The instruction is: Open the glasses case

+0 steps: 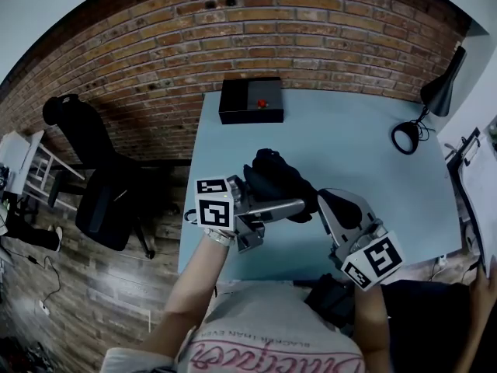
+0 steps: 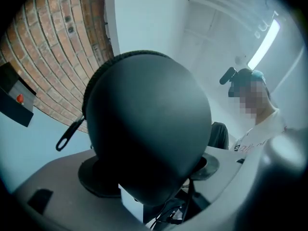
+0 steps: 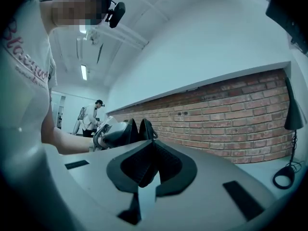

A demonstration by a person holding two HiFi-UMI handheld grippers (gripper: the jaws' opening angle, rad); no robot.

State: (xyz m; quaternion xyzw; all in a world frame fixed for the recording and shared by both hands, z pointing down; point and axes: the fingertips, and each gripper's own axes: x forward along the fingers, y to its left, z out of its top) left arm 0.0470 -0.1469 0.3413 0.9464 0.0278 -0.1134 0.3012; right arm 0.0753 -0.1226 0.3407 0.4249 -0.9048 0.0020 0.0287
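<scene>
Left gripper (image 2: 149,177): jaws spread wide and clamped on the case (image 2: 144,124), one pad on each side of its rounded end. The case fills the middle of the left gripper view. A ribbed seam runs along its upper-left edge and a pull loop (image 2: 70,134) hangs off at lower left. In the head view the case is mid-frame, up off the desk (image 1: 349,154) as far as I can tell, carried by the left gripper alone.

Right gripper (image 3: 146,163): pads pressed together, nothing between them. It sits lower right in the head view, tips aimed at the case, near but apart from it.

In the right gripper view the case shows left of centre as two dark shells with a narrow gap between. My read: the seam is parted a bit, the lid not swung open. Can't tell whether a zip or a snap hinge holds it.

Step in hand, as I judge it: left braces the case, right lines up to work the lid. Partway at best.

Next move needs the right jaws to part, take one shell edge or the loop, then pull away from the left grip. Left must clamp one shell only, or it holds the lid shut. A wide grip on a curved shell looks slip-prone, so pull slowly.

Black box (image 1: 251,101) at the top of the desk is well apart and not involved.
</scene>
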